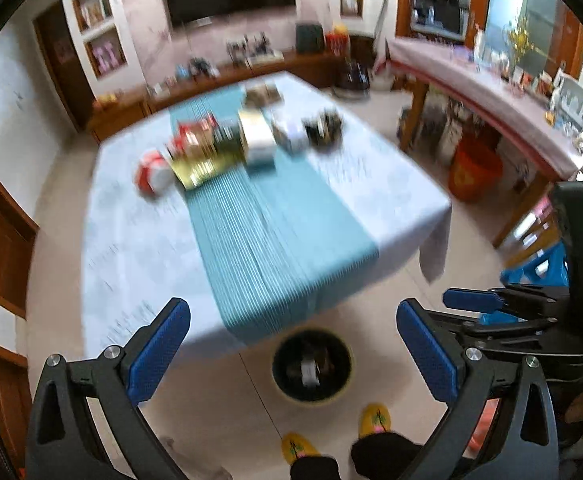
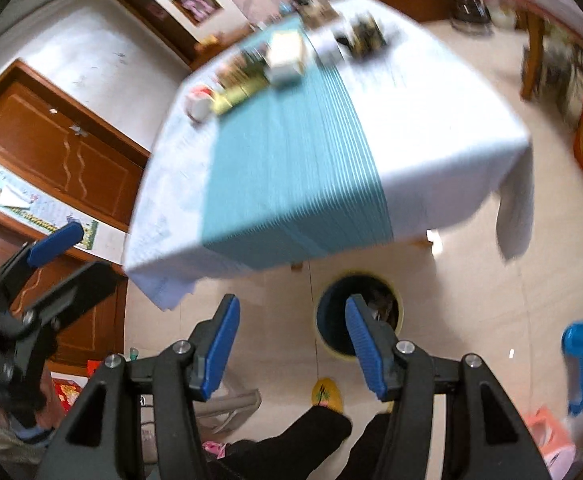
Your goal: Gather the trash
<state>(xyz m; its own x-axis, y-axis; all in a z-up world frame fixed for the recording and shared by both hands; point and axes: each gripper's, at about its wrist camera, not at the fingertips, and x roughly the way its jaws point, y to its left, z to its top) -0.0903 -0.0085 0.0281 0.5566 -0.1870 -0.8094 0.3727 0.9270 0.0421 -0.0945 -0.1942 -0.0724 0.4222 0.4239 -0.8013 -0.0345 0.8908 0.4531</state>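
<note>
A cloth-covered table (image 1: 131,248) stands on pale tiled floor (image 1: 371,108) (wooden cabinets (image 1: 3,248) alongside).

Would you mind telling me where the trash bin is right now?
In both views the trash bin stands on the floor just off the table's near edge, ahead of the yellow slippers.

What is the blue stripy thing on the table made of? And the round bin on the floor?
The blue runner looks like woven or ribbed cloth: fine lines run along it and its end droops over the table edge. The bin is probably plastic, dark inside with a pale yellowish rim; blur leaves that unsure.
</note>
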